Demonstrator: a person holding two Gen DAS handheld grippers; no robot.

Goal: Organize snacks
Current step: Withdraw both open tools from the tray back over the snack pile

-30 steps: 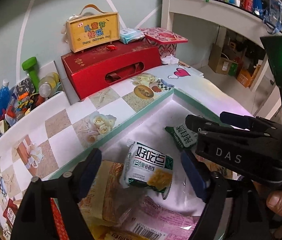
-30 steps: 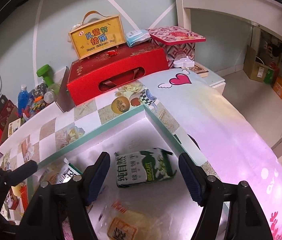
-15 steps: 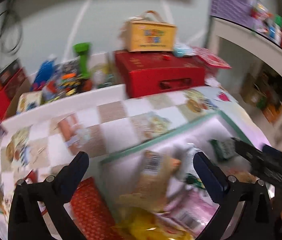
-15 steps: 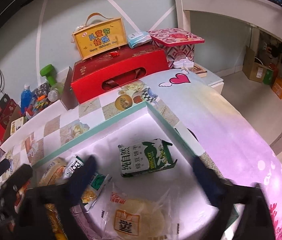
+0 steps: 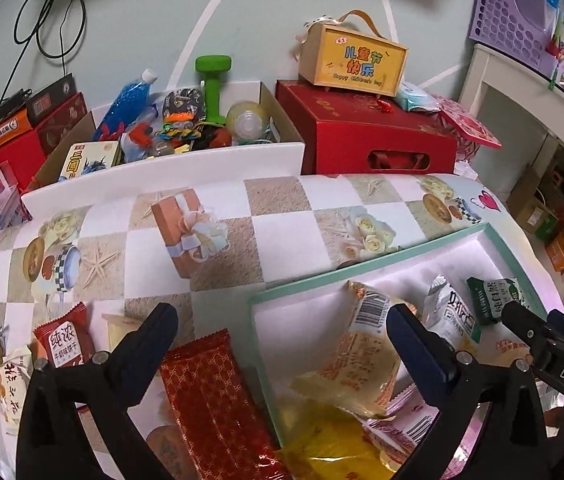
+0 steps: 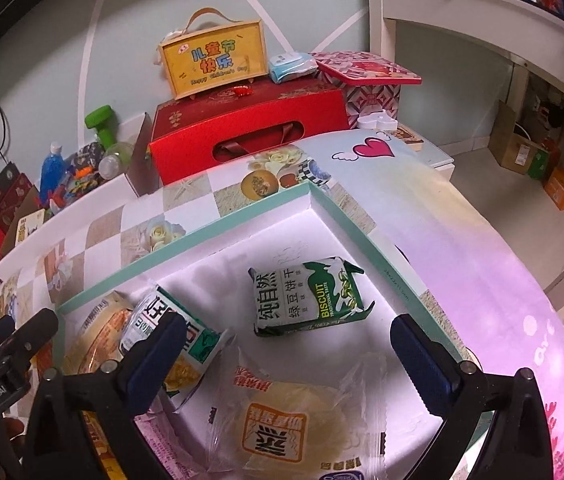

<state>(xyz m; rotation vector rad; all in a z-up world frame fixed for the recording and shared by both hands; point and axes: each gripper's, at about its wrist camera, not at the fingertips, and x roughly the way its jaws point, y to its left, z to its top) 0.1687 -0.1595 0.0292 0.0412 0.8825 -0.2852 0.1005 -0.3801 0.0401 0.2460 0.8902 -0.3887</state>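
Snacks lie partly inside a white tray (image 6: 242, 216) with a mint-green rim, partly outside it on the patterned tablecloth (image 5: 274, 216). Left gripper (image 5: 282, 340) has just been opening; its jaws now stand fully spread with nothing between them, hovering over a red gold-patterned packet (image 5: 210, 400) beside the tray's left wall. Right gripper (image 6: 286, 348) has likewise just been opening; its jaws are fully spread and empty above the tray, where a green biscuit pack (image 6: 306, 296) lies flat near the far corner and a clear-wrapped pastry (image 6: 290, 420) lies nearer.
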